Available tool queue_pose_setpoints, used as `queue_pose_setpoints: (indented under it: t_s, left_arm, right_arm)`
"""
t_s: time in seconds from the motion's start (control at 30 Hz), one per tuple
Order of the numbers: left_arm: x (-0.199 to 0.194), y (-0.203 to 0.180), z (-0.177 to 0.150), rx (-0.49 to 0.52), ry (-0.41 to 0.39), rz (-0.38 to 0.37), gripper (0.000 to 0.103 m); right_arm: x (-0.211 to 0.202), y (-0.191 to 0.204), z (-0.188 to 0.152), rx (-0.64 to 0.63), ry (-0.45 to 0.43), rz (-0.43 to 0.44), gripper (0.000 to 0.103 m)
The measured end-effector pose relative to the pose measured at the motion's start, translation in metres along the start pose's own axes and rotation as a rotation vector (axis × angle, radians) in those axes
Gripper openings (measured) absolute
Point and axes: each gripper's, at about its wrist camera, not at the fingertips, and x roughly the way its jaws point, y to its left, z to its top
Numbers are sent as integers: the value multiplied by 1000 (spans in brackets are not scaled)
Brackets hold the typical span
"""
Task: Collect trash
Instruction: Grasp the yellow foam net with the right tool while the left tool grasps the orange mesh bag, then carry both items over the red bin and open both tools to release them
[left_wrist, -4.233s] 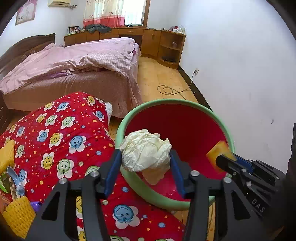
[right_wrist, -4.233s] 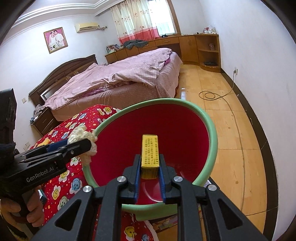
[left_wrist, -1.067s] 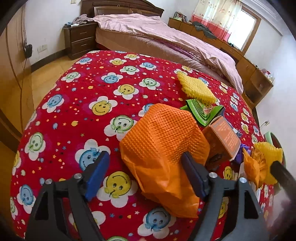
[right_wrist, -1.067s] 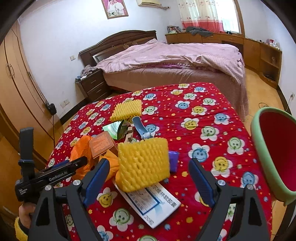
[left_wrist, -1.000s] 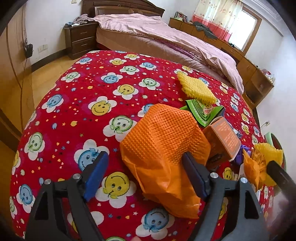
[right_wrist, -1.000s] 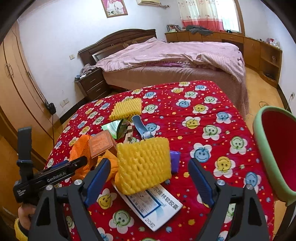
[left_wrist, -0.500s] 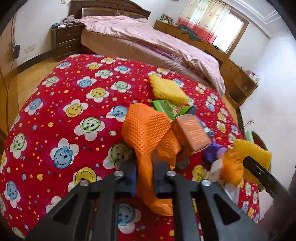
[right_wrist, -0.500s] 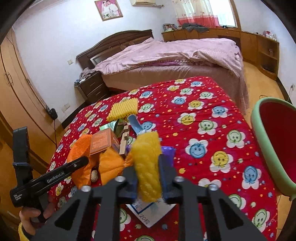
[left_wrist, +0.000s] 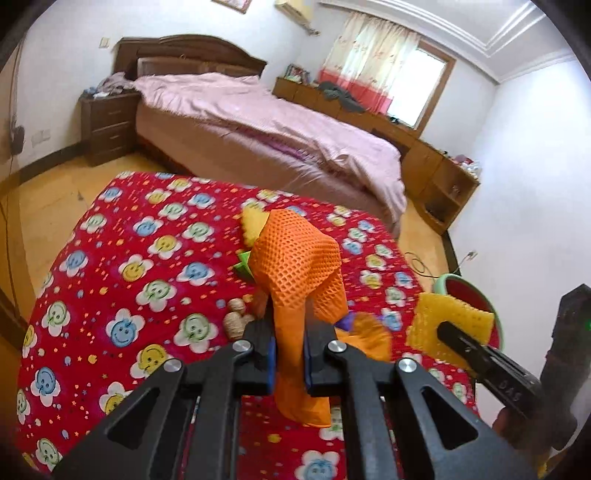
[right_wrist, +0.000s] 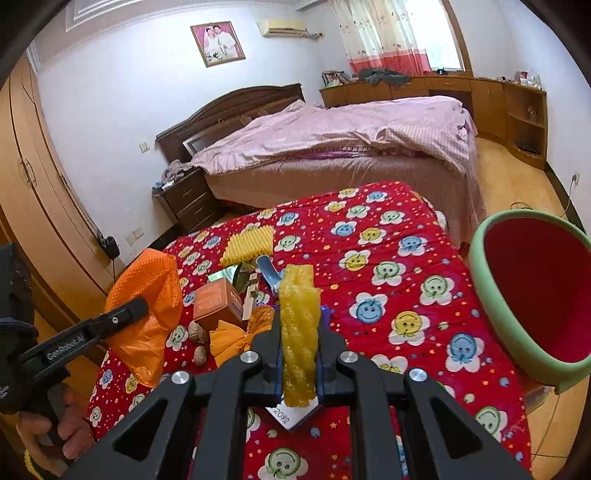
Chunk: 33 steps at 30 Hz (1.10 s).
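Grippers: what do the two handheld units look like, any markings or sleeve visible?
Both are matte black, with triangular-cutout arms, silver screws and blue pads. The left gripper carries white "GenRobot.AI" lettering; a yellow cuff edge shows at its hand. The right gripper has faint embossed letters.

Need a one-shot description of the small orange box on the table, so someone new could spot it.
Start at the table with the red smiley-flower cloth. In the trash cluster at its left end, just right of the orange mesh bag held by the left gripper, sits the small orange cardboard box. It is the only rigid, printed carton there; its neighbours are soft foam or plastic.
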Motion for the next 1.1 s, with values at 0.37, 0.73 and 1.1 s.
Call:
queue_pose_setpoints:
  t_s: [0.37, 0.73, 1.1]
  left_arm:
    - [1, -45, 3, 76, 9, -38, 9]
    - [19, -101, 5, 181, 36, -70, 9]
    - [49, -173, 0, 293, 81, -143, 9]
  right_arm:
    - [-43, -23, 5, 29, -75, -33, 14]
    - [-76, -61, 8, 79, -130, -101, 14]
    - [-99, -119, 8, 156, -158, -172, 14]
